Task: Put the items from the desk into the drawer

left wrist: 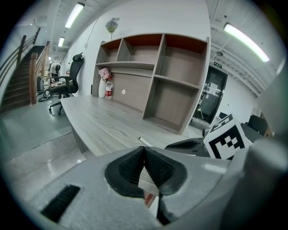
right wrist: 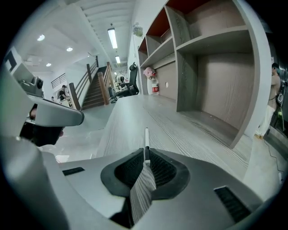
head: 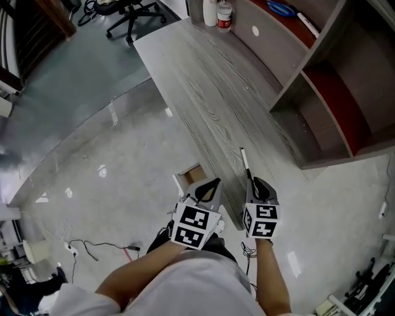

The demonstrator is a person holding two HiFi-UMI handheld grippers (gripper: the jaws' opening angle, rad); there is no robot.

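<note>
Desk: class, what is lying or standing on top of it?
A pen lies at the near edge, its end between the shut jaws of the right gripper. Two bottles stand at the far end, beside a shelf unit. Whatever lies under that gripper is covered.

The tabletop (head: 210, 92) is matt grey wood grain; the floor (head: 92, 154) is glossy, mirroring lights. The pen (right wrist: 146, 137) looks like smooth white plastic. The right gripper (right wrist: 145, 153) has a matt grey plastic shell, its fingers (right wrist: 166, 171) lined black and ribbed.

Grey left tool (head: 210, 187) and right tool (head: 260, 187) — black ribbed pads (right wrist: 166, 173), black-and-white marker cubes (head: 196, 224) — white shirt (head: 197, 284).
</note>
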